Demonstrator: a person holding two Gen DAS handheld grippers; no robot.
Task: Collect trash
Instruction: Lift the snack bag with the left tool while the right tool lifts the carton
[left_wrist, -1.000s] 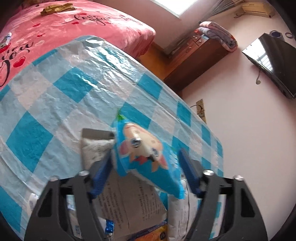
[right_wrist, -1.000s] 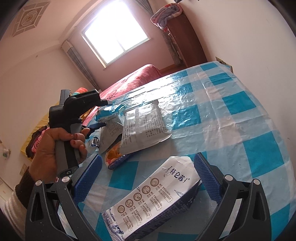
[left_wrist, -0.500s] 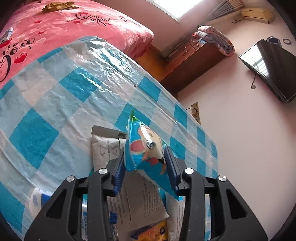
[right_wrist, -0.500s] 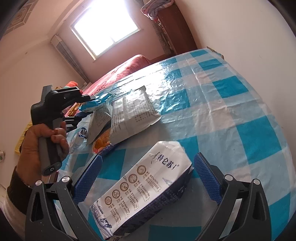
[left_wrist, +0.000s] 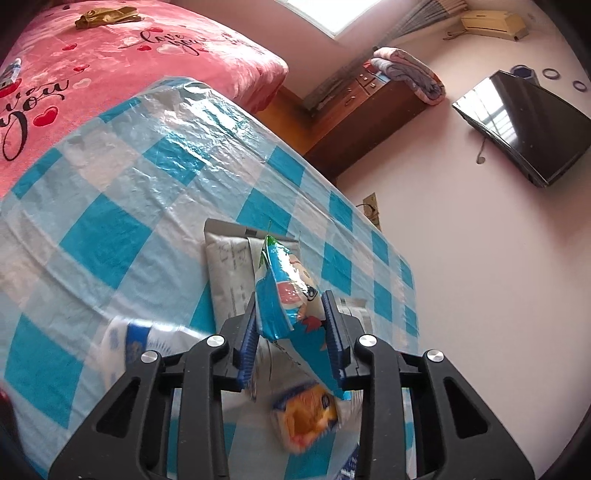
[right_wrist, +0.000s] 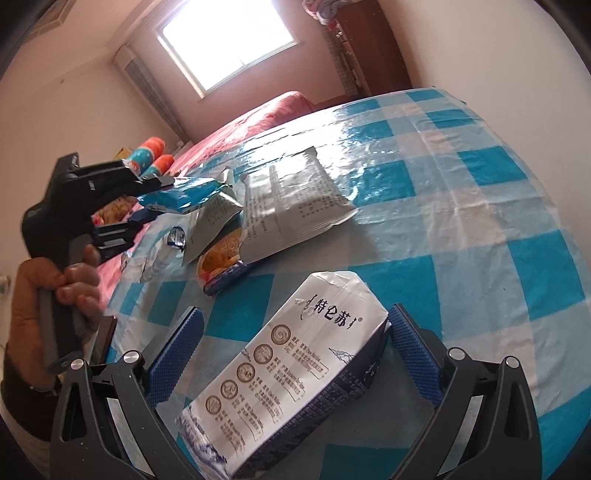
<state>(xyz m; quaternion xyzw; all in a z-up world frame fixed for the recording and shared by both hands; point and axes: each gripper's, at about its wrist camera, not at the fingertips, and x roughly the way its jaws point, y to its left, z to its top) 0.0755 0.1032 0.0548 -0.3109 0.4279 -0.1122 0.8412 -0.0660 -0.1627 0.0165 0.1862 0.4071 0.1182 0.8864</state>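
The left claw (left_wrist: 291, 328) is closing, its blue pads pinching a blue cartoon snack wrapper (left_wrist: 286, 295) lifted clear of the checked table (left_wrist: 110, 206), above a grey foil packet (left_wrist: 229, 273) and an orange wrapper (left_wrist: 306, 413) near the table's middle. The right claw (right_wrist: 291, 354) stands wide around a white milk carton (right_wrist: 288, 373) lying on the table by its near edge, pads not touching it.

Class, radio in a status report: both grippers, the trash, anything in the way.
Left hand-held gripper closing on blue wrapper. Right hand-held gripper open around milk carton, not gripping. Grey packet on table; nothing blocking.
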